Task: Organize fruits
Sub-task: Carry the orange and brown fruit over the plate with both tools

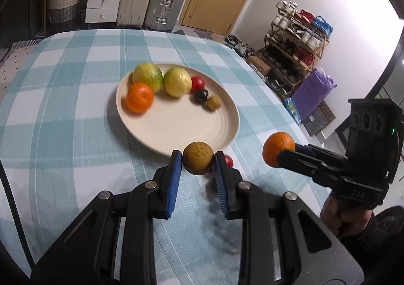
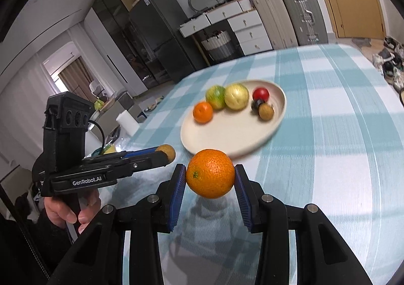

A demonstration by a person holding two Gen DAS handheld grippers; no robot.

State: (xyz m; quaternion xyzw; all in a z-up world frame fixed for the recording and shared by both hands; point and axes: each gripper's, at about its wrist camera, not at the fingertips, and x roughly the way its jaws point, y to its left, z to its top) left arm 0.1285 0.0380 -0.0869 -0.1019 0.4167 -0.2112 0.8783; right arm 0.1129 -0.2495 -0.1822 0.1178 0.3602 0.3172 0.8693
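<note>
Left gripper [image 1: 198, 160] clamped on a small brown fruit [image 1: 198, 160] — lifted off the checked cloth [image 1: 63, 133], just in front of the plate [image 1: 176, 128]. Right gripper [image 2: 210, 176] grips an orange [image 2: 210, 176] between its blue pads [image 2: 178, 194] — also held above the cloth.

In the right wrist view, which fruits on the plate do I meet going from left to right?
Orange → green striped fruit → yellow fruit → red fruit. The dark fruit and small brown fruit overlap below it, so I leave them out.

Both wrist views close, sharing plate [image 1: 161, 141]
</note>
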